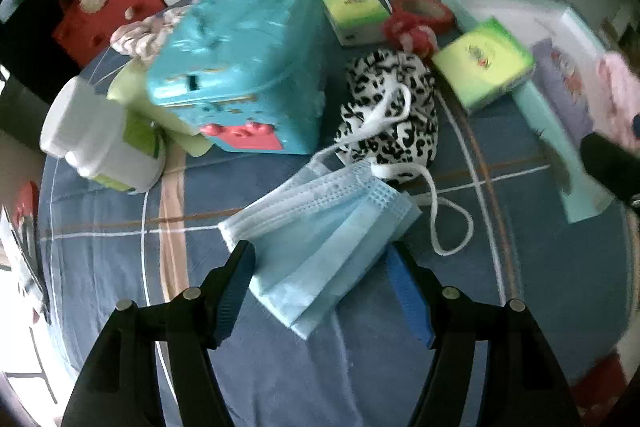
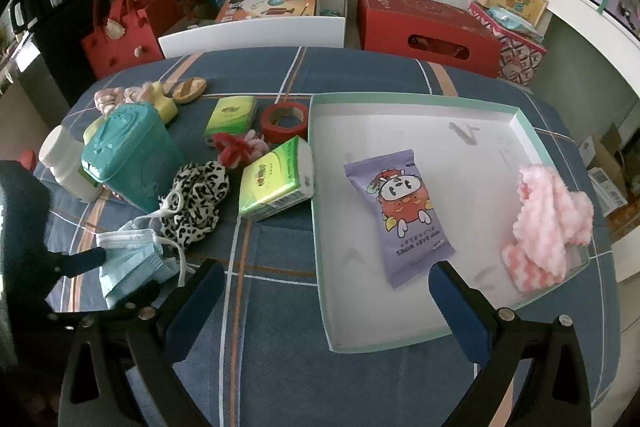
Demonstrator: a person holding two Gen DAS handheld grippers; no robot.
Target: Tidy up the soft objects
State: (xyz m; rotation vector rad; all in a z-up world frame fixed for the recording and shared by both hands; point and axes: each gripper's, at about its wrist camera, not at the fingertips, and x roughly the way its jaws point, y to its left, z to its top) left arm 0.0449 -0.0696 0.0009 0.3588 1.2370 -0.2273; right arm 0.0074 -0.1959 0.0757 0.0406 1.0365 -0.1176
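A light blue face mask (image 1: 320, 235) lies on the blue plaid cloth, its near half between the fingers of my open left gripper (image 1: 320, 263); contact is not clear. It also shows in the right wrist view (image 2: 132, 259) with the left gripper (image 2: 116, 275) around it. A leopard-print scrunchie (image 1: 392, 115) lies just beyond the mask. My right gripper (image 2: 324, 283) is open and empty above the front edge of the white tray (image 2: 400, 341). The tray holds a purple wipes pack (image 2: 400, 215) and a pink fuzzy cloth (image 2: 548, 223).
A teal box (image 1: 240, 67), a white jar (image 1: 96, 139), two green tissue packs (image 2: 276, 183) (image 2: 232, 115), a red tape roll (image 2: 284, 121) and a red-pink scrunchie (image 2: 240, 147) crowd the left half. Red bag (image 2: 124, 31) and red box (image 2: 424, 27) stand behind the table.
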